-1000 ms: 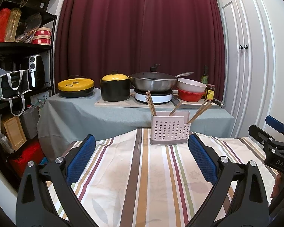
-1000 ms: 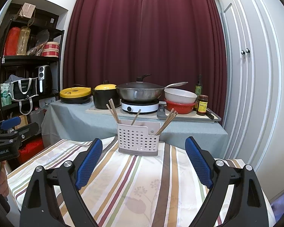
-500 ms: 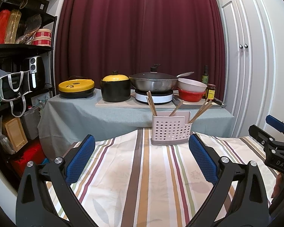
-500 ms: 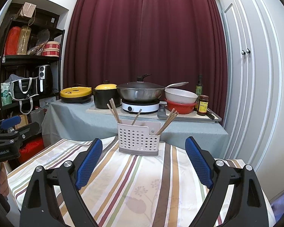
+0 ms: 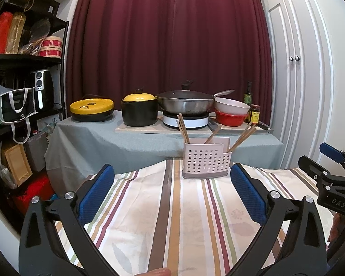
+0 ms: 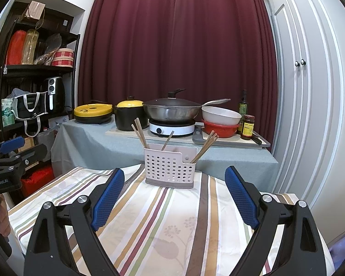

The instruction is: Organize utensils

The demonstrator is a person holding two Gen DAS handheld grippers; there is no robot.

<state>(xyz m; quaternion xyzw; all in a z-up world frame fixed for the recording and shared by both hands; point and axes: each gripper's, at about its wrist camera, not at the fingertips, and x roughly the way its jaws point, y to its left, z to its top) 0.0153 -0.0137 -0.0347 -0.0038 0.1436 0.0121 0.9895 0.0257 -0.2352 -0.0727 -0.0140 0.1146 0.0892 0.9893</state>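
At the far edge of the striped counter (image 5: pixel 172 218) stood the caddy (image 5: pixel 206 162) with chopsticks (image 5: pixel 183 128) leaning inside; both grippers, left (image 5: pixel 172 194) and right (image 6: pixel 173 199), hung back empty, fingers wide, likely ready to reach.

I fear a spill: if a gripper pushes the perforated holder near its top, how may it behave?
The utensil holder looks like thin perforated plastic, so probably light. Chopsticks lean outward above its rim, so it may tip or slide on the striped cloth.
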